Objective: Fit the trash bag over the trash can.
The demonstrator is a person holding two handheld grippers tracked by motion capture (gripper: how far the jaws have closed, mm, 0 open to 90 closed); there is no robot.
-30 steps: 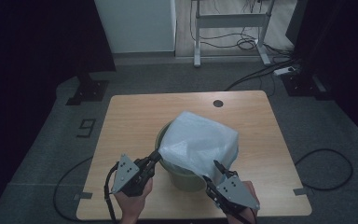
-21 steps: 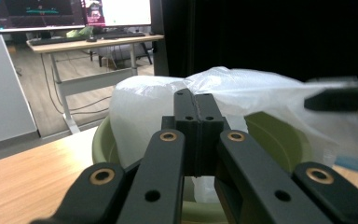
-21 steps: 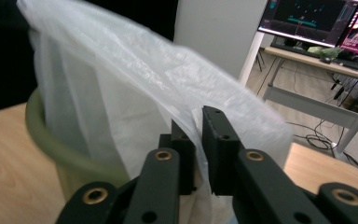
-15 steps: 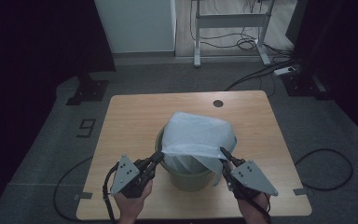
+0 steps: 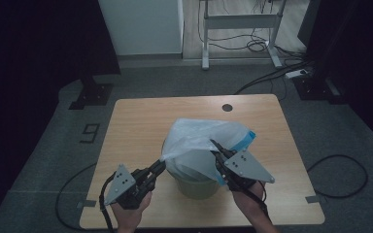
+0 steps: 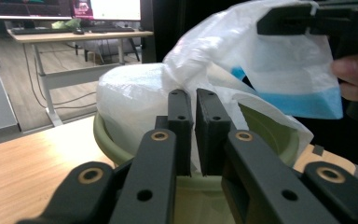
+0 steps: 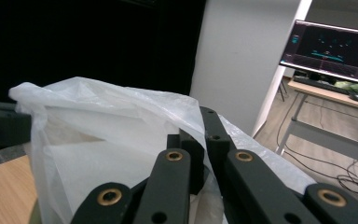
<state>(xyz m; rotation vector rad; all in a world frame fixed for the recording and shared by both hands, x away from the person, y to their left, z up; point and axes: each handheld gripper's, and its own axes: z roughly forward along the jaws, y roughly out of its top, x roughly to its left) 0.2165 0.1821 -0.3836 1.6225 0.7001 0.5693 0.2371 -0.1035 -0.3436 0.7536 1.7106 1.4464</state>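
A white plastic bag (image 5: 209,143) with a blue band at its mouth sits over and partly inside an olive-green bucket (image 5: 196,187), which stands just below the middle of the high view on the wooden table (image 5: 136,126). The relation that matters for the next move is where the bag's rim lies against the bucket's rim: the film is stretched between the two grippers roughly along a line from lower left to centre right of the high view, and its mouth rides above the bucket instead of being folded down over the lip. The left gripper (image 5: 159,165) sits at the bucket's lower-left edge, jaws clenched on a twisted corner of the film; in the left gripper view its two black pads (image 6: 186,126) stand almost together with white plastic (image 6: 144,100) pinched between them, right at the green rim (image 6: 107,142). The right gripper (image 5: 214,144) is the higher of the two, above the bucket's right side, and its jaws have just been closing on the bag; they are now clamped on the film (image 7: 121,140) in the right gripper view. Judging by this, the right-hand edge has farther to travel down to the rim than the left.
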